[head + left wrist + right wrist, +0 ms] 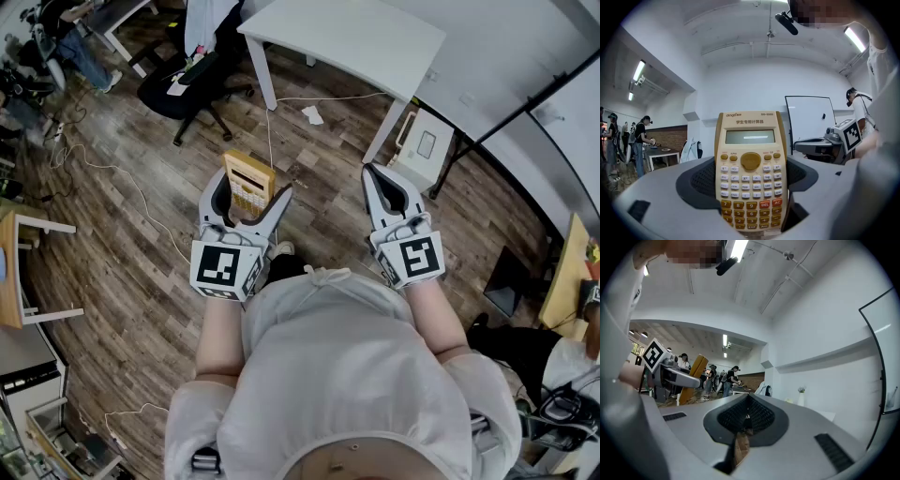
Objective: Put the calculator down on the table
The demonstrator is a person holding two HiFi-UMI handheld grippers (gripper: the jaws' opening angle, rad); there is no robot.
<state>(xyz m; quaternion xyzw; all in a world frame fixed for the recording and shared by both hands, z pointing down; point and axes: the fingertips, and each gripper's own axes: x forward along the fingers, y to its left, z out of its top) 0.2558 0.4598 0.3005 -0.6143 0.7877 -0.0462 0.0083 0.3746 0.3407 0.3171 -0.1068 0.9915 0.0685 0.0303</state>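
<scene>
A beige calculator (249, 181) with brown and white keys stands upright in the air above the wood floor. My left gripper (247, 199) is shut on it, one jaw against each long side. In the left gripper view the calculator (750, 164) faces the camera, its keys and blank display filling the middle, while its lower end is hidden between the jaws. My right gripper (373, 174) hangs level beside it to the right, shut and holding nothing. The right gripper view shows those jaws (745, 420) meeting, with the calculator (693, 378) edge-on at the left.
A white table (347, 37) stands ahead, past the grippers. A black office chair (192, 80) sits at the upper left and a white box (424, 145) by the table leg at the right. Cables trail over the floor. Other people stand by a far table (661, 151).
</scene>
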